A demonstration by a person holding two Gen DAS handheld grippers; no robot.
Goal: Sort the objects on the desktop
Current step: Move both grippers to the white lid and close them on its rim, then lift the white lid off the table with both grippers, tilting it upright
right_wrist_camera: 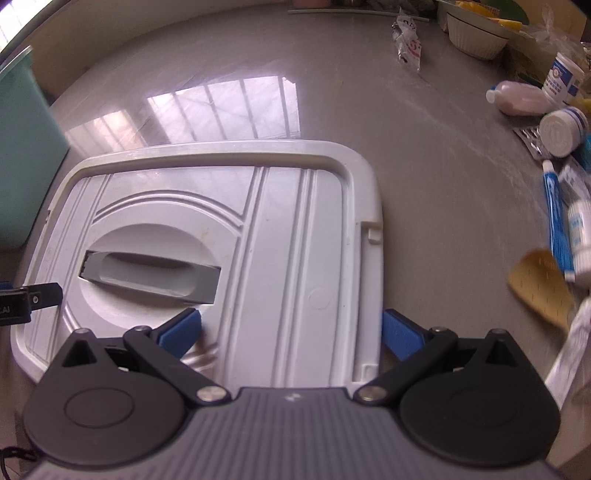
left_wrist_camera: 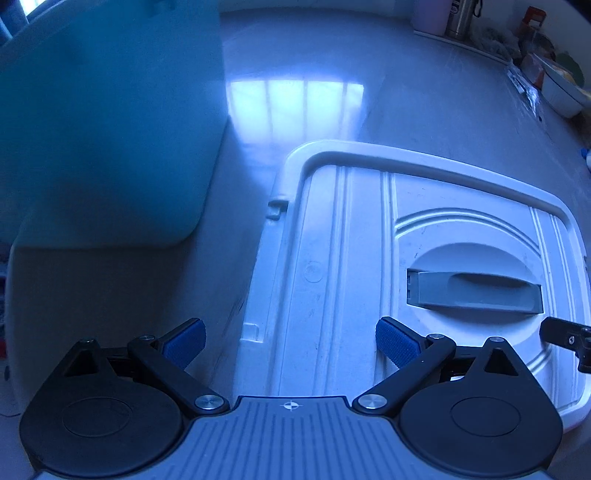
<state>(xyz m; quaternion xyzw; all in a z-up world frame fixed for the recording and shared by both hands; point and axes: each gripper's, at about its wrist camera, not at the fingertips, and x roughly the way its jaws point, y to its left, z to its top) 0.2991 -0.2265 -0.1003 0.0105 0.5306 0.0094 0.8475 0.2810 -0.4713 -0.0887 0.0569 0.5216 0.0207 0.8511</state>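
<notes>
Both the left gripper (left_wrist_camera: 290, 341) and right gripper (right_wrist_camera: 291, 334) hang spread wide, empty, over the white lid (right_wrist_camera: 288, 236). It looks stiff, light and slick; I'd take its grey handle (right_wrist_camera: 155, 275)

Left wrist view: looks forward and down over open left gripper (left_wrist_camera: 290, 341), close above left end of white lid (left_wrist_camera: 354, 236), teal bin (left_wrist_camera: 103, 122) just left. Right wrist view: same tilt, close above lid (right_wrist_camera: 288, 236) right end, past right gripper (right_wrist_camera: 291, 334). Shared: lid, grey handle (left_wrist_camera: 474, 293) (right_wrist_camera: 151, 273), glossy table (left_wrist_camera: 424, 107) (right_wrist_camera: 424, 177), white bowl (left_wrist_camera: 559, 92) (right_wrist_camera: 476, 35).
</notes>
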